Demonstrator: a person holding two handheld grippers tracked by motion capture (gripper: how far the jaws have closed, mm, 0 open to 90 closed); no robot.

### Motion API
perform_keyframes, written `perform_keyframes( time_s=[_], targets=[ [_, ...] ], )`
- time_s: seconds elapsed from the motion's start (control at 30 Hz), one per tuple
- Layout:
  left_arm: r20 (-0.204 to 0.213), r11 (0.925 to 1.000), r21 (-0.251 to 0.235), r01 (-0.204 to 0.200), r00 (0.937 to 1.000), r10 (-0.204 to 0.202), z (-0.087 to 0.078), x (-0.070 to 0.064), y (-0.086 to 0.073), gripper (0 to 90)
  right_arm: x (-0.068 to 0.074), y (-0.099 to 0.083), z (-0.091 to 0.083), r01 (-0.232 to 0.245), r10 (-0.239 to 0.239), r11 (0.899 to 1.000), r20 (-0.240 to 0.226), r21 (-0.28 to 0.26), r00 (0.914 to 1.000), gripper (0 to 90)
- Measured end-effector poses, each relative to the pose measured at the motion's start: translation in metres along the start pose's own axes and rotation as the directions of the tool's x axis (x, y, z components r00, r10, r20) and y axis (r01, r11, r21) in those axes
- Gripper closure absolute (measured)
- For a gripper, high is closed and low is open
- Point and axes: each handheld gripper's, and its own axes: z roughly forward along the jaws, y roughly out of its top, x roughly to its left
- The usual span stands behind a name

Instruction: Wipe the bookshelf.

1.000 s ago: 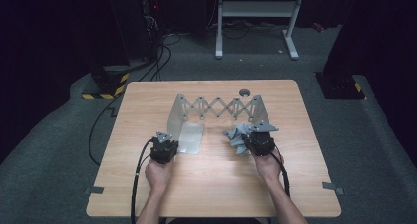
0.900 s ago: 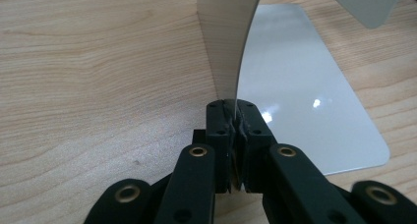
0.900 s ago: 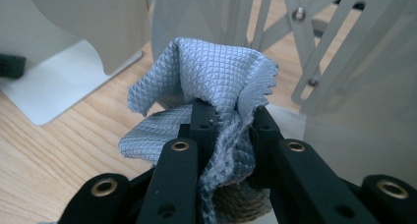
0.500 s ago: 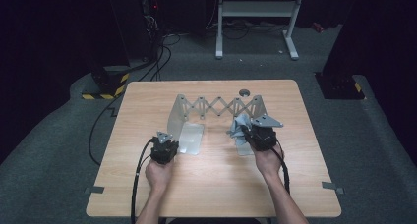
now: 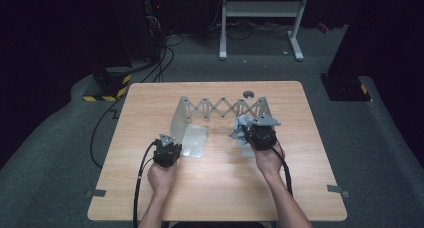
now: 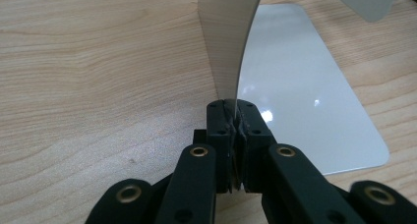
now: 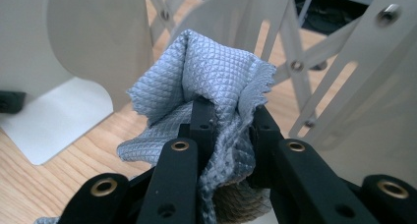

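— What do we have nearest to us, on the left?

— Our left gripper sits close to the near side of the table, its jaws pressed together on the thin upright edge of the metal rack's left end plate. That plate's flat foot lies on the wood just to the right of the jaws.

— And on the right?

— Our right gripper pinches a bunched grey cloth; the fabric bulges up between and above the jaws and hangs down around them. In the high view the cloth lies at the front of that gripper, just beside the rack's right end.

— What lies farther off?

— The rack's scissor lattice stands right behind the cloth, stretched between the two end plates across the middle of the table. Beyond it, a small dark round thing rests near the far edge.
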Motion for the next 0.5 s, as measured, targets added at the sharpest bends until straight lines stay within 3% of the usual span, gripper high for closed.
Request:
perform_keyframes(
  time_s=[0.23,0.5],
  targets=[
    [0.002,1.0000,0.001,0.001,1.0000,-0.001,0.000,0.000,0.000,85.6,0.003,-0.016,0.025,0.025,-0.027,0.997,0.031,0.067,0.9992,78.3],
    [0.004,1.0000,-0.002,0.005,1.0000,-0.005,0.000,0.000,0.000,85.7,-0.002,-0.031,0.047,-0.032,0.034,0.989,-0.008,0.147,0.9994,78.1]
  ],
)
